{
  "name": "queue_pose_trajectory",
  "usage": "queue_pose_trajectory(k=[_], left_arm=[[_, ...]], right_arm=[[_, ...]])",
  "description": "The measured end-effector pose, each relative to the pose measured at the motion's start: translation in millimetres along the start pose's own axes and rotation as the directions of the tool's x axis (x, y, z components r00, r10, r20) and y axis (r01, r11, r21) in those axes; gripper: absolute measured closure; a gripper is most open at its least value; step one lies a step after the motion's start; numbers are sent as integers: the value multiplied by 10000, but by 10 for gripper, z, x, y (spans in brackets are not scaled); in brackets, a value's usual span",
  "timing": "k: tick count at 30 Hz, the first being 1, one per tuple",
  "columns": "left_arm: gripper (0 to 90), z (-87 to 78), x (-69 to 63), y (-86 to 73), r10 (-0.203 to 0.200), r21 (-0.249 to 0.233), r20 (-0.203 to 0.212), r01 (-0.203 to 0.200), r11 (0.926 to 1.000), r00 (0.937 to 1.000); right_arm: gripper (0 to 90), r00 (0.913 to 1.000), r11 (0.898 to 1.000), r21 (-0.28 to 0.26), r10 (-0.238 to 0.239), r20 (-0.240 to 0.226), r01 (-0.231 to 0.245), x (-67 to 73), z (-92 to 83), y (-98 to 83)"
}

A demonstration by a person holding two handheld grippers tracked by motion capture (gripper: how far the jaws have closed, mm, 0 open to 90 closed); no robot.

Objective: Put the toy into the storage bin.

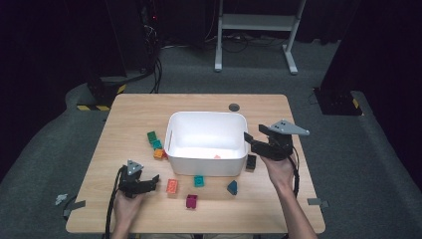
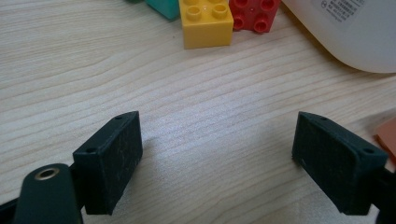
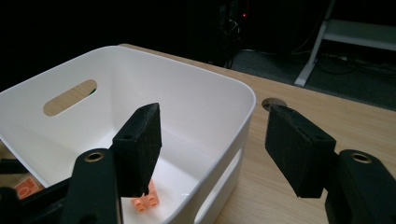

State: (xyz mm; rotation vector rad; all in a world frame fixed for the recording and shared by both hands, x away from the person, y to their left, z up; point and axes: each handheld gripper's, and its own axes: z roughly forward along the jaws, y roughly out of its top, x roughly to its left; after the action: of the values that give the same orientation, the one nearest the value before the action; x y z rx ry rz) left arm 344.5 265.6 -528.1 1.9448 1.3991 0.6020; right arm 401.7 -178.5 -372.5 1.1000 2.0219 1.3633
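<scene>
White plastic makes up the bin (image 1: 206, 130) in the middle of the wooden surface (image 1: 134, 109), and the work in hand looks like gathering toy bricks into it: one small orange brick (image 3: 145, 199) already lies on its floor. The right gripper (image 1: 256, 142) hangs at the bin's right rim, its jaws parted about halfway with nothing between them; in the right gripper view one jaw stands over the inside of the bin above that orange brick and the other outside the wall. The left gripper (image 1: 152, 180) rests low near the front left of the surface, its jaws spread wide and empty over bare wood. What the next pick turns on is which loose brick lies nearest which hand. For the right, a black brick (image 1: 251, 162) sits on the surface just beside the bin's front right corner, below and slightly toward the person from the jaws, so I judge that a short drop would reach it. For the left, a red brick (image 1: 172, 186) lies just to the right of its jaws, with a magenta brick (image 1: 191, 201) and a teal brick (image 1: 199, 180) a little farther on; in the left gripper view a yellow brick (image 2: 206, 21) lies straight ahead, well apart from the jaws, near the bin's curved wall.
</scene>
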Motion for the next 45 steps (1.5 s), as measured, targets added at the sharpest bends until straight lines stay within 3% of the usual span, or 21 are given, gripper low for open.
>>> queue_pose_trajectory(k=[6, 15, 25, 35, 45], left_arm=[[162, 0, 0, 0, 3, 1, -1, -3, 10000, 10000], [162, 0, 0, 0, -7, -2, 0, 7, 10000, 10000], [162, 1, -1, 0, -29, -19, -6, 29, 10000, 10000], [163, 0, 0, 0, -20, -12, -6, 20, 10000, 10000], [162, 2, -2, 0, -44, -32, -4, 44, 10000, 10000]], right_arm=[[367, 9996, 9990, -390, 231, 163, -224, -75, -110, -87], [343, 9976, 9986, -198, 493, 485, -484, -154, -185, -200], [338, 9956, 9990, -14, 439, 832, -439, -186, -255, -356], [345, 9914, 9960, 287, 817, 1021, -850, -231, -179, -578], [350, 9884, 9897, 969, 937, 1195, -1055, -229, 28, -835]])
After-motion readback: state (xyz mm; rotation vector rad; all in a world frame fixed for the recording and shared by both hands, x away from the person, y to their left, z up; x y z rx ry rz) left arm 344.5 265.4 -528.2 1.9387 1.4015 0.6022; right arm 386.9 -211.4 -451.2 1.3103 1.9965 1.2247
